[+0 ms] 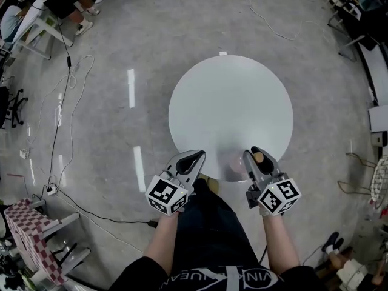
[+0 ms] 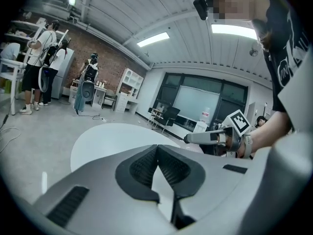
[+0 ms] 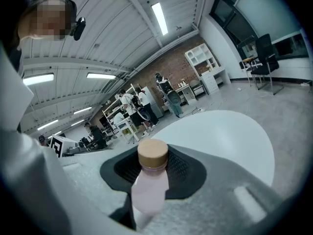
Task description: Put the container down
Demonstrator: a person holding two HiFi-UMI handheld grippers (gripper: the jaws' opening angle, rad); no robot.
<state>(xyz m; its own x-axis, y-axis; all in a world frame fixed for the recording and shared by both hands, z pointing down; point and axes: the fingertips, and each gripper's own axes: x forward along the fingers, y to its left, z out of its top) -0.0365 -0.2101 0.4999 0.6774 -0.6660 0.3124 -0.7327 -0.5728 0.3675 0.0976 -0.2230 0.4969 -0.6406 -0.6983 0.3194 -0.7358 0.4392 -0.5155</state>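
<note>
right gripper (image 3: pixel 152 176) clamping pink container (image 3: pixel 148 192) at body, tan cap up, seemingly for upright set-down. hovering over near edge of round white table (image 1: pixel 230 102), container not yet resting. left gripper (image 2: pixel 157 150) jaws pressing together, empty, hanging alongside, out of way.

Bright ceiling strip lights (image 2: pixel 153 39) glare off the floor (image 1: pixel 131 87); fisheye edges darken.

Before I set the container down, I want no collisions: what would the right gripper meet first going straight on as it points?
Probably the round white table: the right gripper, shut on the pink bottle, points slightly down across its top, with nothing else in that line. Depth is unclear.
</note>
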